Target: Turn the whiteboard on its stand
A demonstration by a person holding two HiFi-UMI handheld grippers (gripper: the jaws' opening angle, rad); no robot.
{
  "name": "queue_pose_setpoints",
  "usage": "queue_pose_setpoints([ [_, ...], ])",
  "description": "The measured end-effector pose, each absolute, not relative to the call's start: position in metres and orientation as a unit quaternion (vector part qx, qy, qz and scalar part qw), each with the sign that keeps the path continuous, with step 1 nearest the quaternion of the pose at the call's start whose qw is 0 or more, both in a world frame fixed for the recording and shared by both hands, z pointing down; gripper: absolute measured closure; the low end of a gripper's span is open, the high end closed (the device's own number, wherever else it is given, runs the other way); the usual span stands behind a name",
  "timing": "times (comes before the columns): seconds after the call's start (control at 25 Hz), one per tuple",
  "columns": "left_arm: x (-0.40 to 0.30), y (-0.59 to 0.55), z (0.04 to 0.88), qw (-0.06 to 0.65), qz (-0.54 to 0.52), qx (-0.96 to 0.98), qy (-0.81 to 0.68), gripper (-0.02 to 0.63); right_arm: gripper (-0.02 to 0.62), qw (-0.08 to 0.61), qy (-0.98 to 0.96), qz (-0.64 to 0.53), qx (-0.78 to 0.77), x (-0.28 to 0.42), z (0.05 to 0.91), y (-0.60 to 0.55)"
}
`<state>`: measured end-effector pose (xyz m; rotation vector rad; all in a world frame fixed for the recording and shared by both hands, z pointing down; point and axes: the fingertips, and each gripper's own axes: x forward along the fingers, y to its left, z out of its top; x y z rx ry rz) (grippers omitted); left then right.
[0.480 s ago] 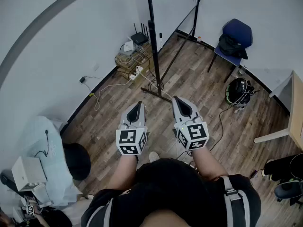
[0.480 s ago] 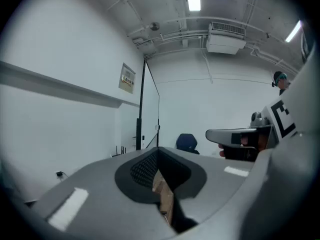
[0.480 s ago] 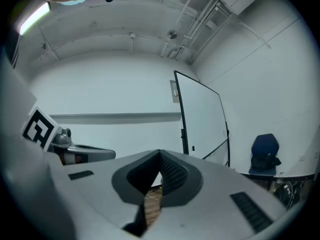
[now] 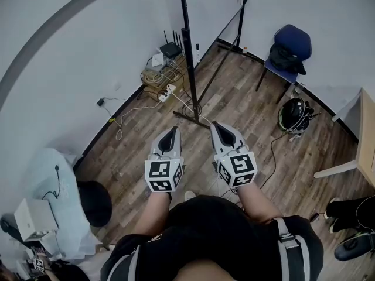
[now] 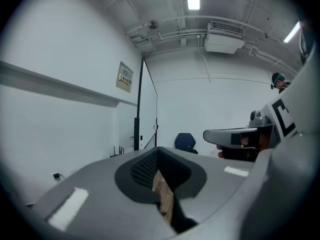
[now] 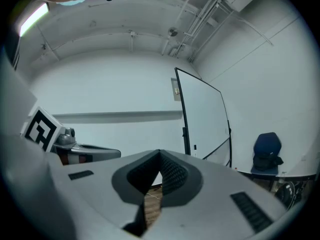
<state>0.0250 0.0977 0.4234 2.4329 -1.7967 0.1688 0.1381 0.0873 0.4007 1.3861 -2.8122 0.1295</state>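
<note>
The person stands on a wooden floor and holds both grippers out in front at about the same height, side by side and a little apart, each pointing roughly level toward the far wall. The left gripper has its jaws brought together at the tips, with nothing between them; only a strip of floor shows through the gap lower down between the pads. The right gripper is closed in the same way and is also empty. The whiteboard stands on its black stand beyond both grippers, near the far left corner of the room, well apart from the jaws and touched by neither. From the head view it shows mostly edge-on as tall dark uprights, with its foot bar resting on the floor just beyond the gripper tips. A box with a router and tangled cables sits against the wall to the left of the stand. A blue chair with a dark bag on its seat stands at the far right.
</note>
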Motion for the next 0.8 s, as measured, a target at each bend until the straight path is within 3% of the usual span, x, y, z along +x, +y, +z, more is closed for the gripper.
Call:
queue_pose_setpoints([
  [0.8,-0.044,0.060,0.433,0.046,0.057,0.818,-0.570,0.598,0.591,0.013,-0.896,0.053,0.441,0.053,0.410,0.052],
])
